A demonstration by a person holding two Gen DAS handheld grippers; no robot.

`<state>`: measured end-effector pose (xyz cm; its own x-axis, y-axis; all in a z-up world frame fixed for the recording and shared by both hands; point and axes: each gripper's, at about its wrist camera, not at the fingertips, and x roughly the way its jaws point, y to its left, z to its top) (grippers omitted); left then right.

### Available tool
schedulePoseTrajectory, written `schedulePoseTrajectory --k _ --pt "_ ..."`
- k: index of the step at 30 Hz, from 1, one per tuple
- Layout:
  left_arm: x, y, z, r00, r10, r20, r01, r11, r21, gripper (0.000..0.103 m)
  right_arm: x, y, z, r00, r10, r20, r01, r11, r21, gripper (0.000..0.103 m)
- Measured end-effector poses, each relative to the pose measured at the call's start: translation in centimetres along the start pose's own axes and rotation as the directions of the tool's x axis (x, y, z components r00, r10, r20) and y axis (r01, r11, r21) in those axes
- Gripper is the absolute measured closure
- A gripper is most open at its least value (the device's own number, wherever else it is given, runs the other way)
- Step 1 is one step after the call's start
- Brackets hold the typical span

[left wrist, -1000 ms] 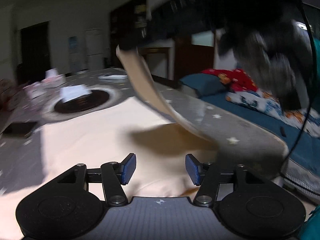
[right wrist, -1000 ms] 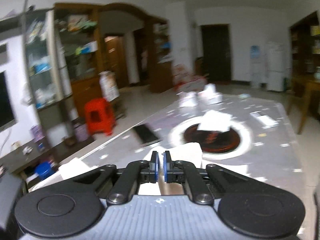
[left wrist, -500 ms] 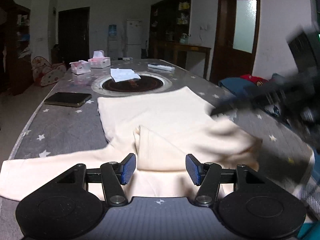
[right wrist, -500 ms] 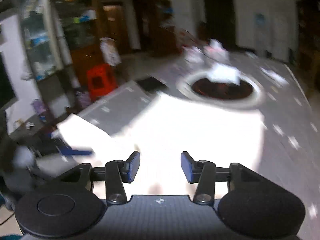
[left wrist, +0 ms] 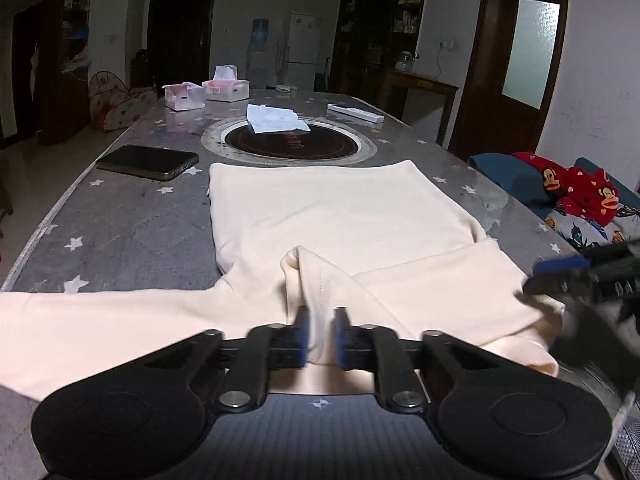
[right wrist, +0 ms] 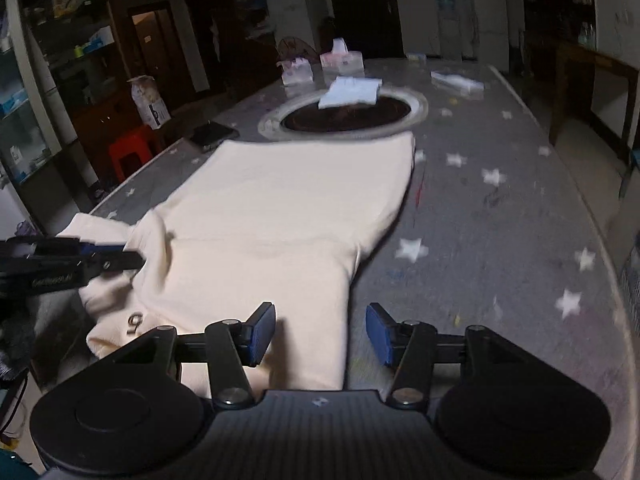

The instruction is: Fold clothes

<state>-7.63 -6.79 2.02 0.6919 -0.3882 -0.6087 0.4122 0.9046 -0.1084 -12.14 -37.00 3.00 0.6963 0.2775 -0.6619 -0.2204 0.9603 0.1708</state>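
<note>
A long grey star-patterned table (left wrist: 120, 232) carried a cream long-sleeved knit top (left wrist: 332, 216) spread flat across its near half, hem toward 12 o'clock, one sleeve stretched to 9 o'clock and the other folded in at 3 o'clock. Beyond the hem sat a round dark inset hotplate (left wrist: 288, 146). A black smartphone (left wrist: 148, 162) lay at 10 o'clock. The left gripper (left wrist: 320, 336) was pinched narrow on a raised ridge of the top's fabric. The right gripper (right wrist: 320, 334) stood wide, empty, over the sleeve.
</note>
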Motion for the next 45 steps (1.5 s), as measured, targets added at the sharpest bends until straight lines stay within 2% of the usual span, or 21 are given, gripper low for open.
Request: schedulePoseTrajectory --k 5,12,17,22,25,30,34,36,39,42,45 --pt "-1.5 0.5 -0.7 0.998 0.06 -0.009 -0.06 0.998 -0.003 0.097 1.4 0.4 2.7 0.999 0.026 0.035 -0.023 0.996 -0.088 0.053" --pt "-3.1 1.5 -1.1 0.995 0.097 -0.013 -0.097 0.995 0.015 0.095 3.8 1.7 4.2 0.999 0.038 -0.025 -0.044 0.947 -0.319 0.059" --pt "-2.4 2.1 -0.7 0.992 0.122 -0.022 -0.121 0.992 0.031 0.091 4.9 1.7 4.8 0.994 0.064 -0.093 -0.096 0.91 -0.404 0.07" --pt "-1.3 2.8 -0.9 0.988 0.146 -0.057 -0.144 0.989 0.03 0.091 5.9 1.0 4.9 0.983 0.091 -0.16 -0.15 0.897 -0.415 0.095" --pt "-1.1 3.0 -1.0 0.987 0.151 -0.057 -0.15 0.988 0.03 0.089 5.0 0.6 4.9 0.988 0.072 -0.137 -0.124 0.902 -0.414 0.1" --pt "-1.0 3.3 -0.8 0.985 0.164 -0.059 -0.162 0.986 0.036 0.085 2.8 -1.7 4.9 0.997 0.034 -0.069 -0.056 0.936 -0.349 0.101" --pt "-1.0 2.8 0.0 0.983 0.176 -0.06 -0.173 0.984 0.044 0.084 3.5 -2.6 3.8 0.997 0.014 -0.079 -0.039 0.946 -0.321 0.099" --pt "-1.5 1.8 0.6 0.989 0.147 -0.03 -0.146 0.988 0.054 0.084 3.3 -2.2 3.6 0.999 -0.002 -0.047 -0.013 0.944 -0.33 0.098" --pt "-1.7 0.0 1.7 0.997 0.077 0.01 -0.078 0.994 0.077 0.084 2.2 -1.6 3.9 1.0 0.02 0.007 -0.017 0.947 -0.322 0.095" --pt "-0.5 -1.8 2.4 1.0 0.008 0.022 -0.01 0.995 0.098 0.084 2.3 -0.8 3.8 0.999 0.053 0.005 -0.049 0.946 -0.32 0.081" --pt "1.4 -3.2 2.7 0.999 -0.043 0.011 0.041 0.993 0.113 0.084 3.0 -0.4 3.3 0.998 0.068 -0.016 -0.07 0.955 -0.29 0.072"
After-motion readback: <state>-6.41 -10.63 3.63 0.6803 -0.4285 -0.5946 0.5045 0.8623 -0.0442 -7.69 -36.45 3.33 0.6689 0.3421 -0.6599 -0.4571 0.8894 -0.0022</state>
